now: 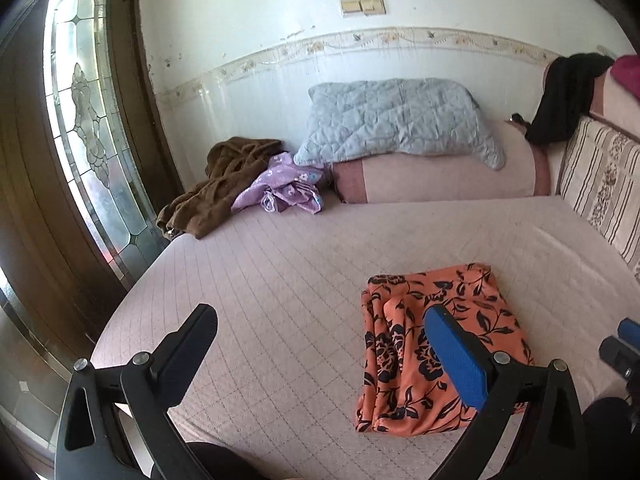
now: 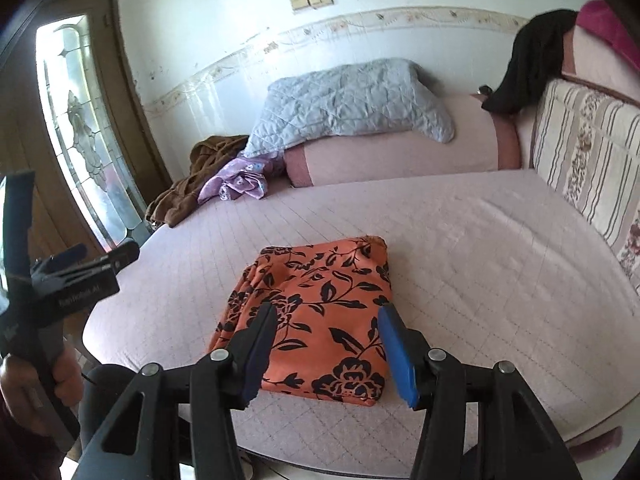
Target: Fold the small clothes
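A: Where's the orange cloth (image 2: 316,312)?

B: Folded flat on the bed (image 2: 480,240), at the near edge. In the right wrist view it lies at six o'clock, under the right gripper (image 2: 328,320).

A: Is that gripper holding it?

B: No. Its jaws are apart, nothing between them, held above the cloth.

A: And the left gripper (image 1: 320,320)?

B: Jaws spread wide and empty; the cloth sits at four o'clock in its view, behind the blue pad.

A: Anything else on the bed?

B: A purple garment (image 1: 280,188) and a brown one (image 1: 216,184) heaped at ten o'clock, beside a grey pillow (image 1: 396,120) on a pink bolster (image 1: 440,176).
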The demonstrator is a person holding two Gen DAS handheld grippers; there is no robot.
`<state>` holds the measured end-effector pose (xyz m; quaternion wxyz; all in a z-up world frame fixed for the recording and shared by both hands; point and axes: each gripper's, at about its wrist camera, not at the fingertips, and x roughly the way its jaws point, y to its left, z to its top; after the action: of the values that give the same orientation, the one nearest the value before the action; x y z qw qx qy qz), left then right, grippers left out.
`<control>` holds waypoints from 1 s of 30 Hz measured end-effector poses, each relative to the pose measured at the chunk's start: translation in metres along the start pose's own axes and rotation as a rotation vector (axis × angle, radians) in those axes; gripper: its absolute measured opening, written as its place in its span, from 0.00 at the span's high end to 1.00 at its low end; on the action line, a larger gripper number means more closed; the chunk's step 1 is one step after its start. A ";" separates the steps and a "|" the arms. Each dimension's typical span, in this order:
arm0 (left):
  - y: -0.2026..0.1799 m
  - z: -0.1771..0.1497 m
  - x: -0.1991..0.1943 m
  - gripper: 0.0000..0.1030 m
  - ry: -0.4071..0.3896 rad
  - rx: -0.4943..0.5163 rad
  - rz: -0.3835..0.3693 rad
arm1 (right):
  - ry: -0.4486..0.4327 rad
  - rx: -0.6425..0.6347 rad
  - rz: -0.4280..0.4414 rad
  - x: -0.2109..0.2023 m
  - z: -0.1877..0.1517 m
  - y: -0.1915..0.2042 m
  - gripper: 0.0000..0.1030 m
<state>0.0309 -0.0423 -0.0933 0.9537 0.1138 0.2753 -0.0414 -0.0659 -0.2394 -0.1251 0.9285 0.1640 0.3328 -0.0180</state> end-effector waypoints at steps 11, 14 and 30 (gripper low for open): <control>0.009 -0.005 -0.017 0.00 -0.039 -0.003 -0.001 | -0.014 -0.086 -0.031 -0.003 -0.004 0.025 0.45; 0.012 -0.006 -0.019 0.00 -0.034 -0.010 -0.015 | -0.006 -0.095 -0.041 0.000 -0.004 0.029 0.45; 0.027 -0.003 -0.045 0.00 -0.077 -0.039 -0.047 | -0.039 -0.110 -0.077 -0.010 0.003 0.047 0.45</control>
<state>-0.0050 -0.0146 -0.0661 0.9644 0.0872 0.2417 -0.0627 -0.0651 -0.1965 -0.1024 0.9409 0.0996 0.3213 -0.0385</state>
